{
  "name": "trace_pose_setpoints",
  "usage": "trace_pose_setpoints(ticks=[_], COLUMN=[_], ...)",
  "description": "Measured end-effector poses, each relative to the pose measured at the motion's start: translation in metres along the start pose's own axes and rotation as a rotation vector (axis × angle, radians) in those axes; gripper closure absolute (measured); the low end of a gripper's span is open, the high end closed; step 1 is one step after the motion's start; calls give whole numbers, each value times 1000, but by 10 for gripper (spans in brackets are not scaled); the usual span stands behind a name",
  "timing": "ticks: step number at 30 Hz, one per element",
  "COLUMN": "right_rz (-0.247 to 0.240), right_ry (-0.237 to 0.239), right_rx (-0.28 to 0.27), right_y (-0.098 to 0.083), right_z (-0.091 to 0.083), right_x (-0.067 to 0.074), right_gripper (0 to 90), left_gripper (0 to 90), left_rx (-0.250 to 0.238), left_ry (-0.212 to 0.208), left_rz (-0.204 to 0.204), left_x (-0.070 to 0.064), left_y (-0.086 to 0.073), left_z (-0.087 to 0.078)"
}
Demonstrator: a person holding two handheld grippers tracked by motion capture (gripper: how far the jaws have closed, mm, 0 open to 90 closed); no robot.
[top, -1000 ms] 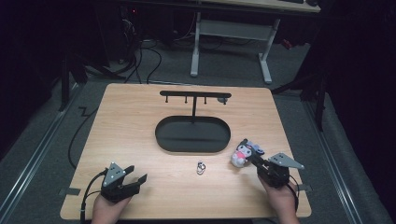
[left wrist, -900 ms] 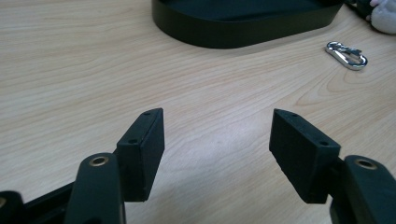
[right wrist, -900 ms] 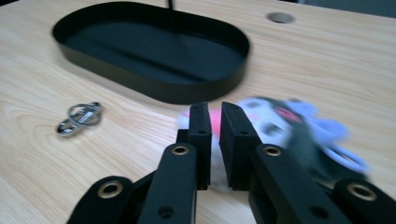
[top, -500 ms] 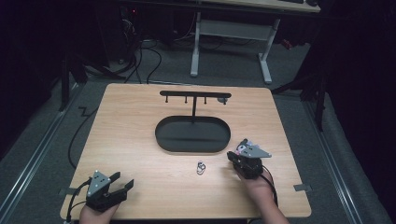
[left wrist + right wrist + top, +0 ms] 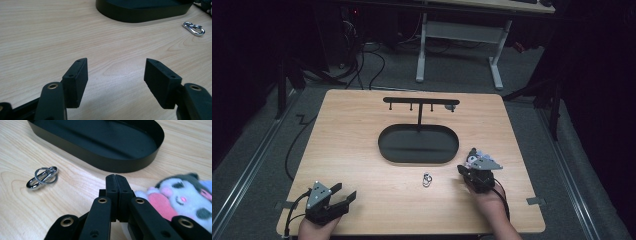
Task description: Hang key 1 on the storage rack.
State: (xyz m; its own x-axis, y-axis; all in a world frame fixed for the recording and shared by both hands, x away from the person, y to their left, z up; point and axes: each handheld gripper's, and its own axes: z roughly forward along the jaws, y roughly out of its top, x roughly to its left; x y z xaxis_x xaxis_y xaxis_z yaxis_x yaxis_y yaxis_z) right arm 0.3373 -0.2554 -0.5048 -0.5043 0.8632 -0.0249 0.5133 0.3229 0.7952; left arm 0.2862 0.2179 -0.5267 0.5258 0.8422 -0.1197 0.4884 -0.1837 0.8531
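Note:
A small silver carabiner with a ring [image 5: 427,179] [image 5: 42,177] [image 5: 193,28] lies on the wooden table in front of the black oval tray [image 5: 418,156] [image 5: 100,161] [image 5: 140,12]. My right gripper [image 5: 465,170] [image 5: 116,178] rests just right of the carabiner. Its jaws have just been closing and are now shut, pad to pad, with nothing between them. A white and black plush toy [image 5: 180,197] [image 5: 472,153] lies against that gripper's right side. My left gripper [image 5: 344,197] [image 5: 116,67] is open over bare wood near the table's front left corner.
A black T-shaped rack with hooks [image 5: 419,101] rises from the tray's far side. Cables and a white desk frame [image 5: 457,45] stand on the floor beyond the table. The table's front edge is close behind both hands.
My right gripper has moved left over the plush toy, toward the carabiner, and its jaws have come together. The left hand has hardly shifted.

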Motion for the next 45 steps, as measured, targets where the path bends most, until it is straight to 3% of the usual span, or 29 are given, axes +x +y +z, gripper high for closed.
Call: trace_pose_setpoints(ticks=[9,19,26,29,33,37,39,40,45], right_rz=[36,117,122,132,133,168,186,184,188], right_ry=[-17,-92,-102,-96,-97,-94,-90,-90,-88], right_rx=[-10,-6,-9,-8,-10,-1,5,14,63], right_y=[-20,-44,-48,-49,-51,-55,-57,-58,-64], right_z=[-24,-52,-60,-64,-69,-77,-79,-79,-77], right_x=[-8,-27,-28,-28,-31,-41,-45,-46,-47], right_gripper=[894,889,879,855,830,778,745,726,635], left_gripper=[361,359,358,358,353,350,351,351,346], left_rx=[-12,-8,-15,-20,-13,-5,-7,-12,-20], left_ry=[-41,-98,-104,-100,-86,-52,-53,-60,-68], left_rz=[31,70,77,61,69,79,65,37,48], left_x=[-8,-21,-22,-19,-16,-10,-8,-4,-2], left_y=[17,30,32,32,35,28,25,23,24], left_z=[22,46,48,42,37,28,26,26,27])
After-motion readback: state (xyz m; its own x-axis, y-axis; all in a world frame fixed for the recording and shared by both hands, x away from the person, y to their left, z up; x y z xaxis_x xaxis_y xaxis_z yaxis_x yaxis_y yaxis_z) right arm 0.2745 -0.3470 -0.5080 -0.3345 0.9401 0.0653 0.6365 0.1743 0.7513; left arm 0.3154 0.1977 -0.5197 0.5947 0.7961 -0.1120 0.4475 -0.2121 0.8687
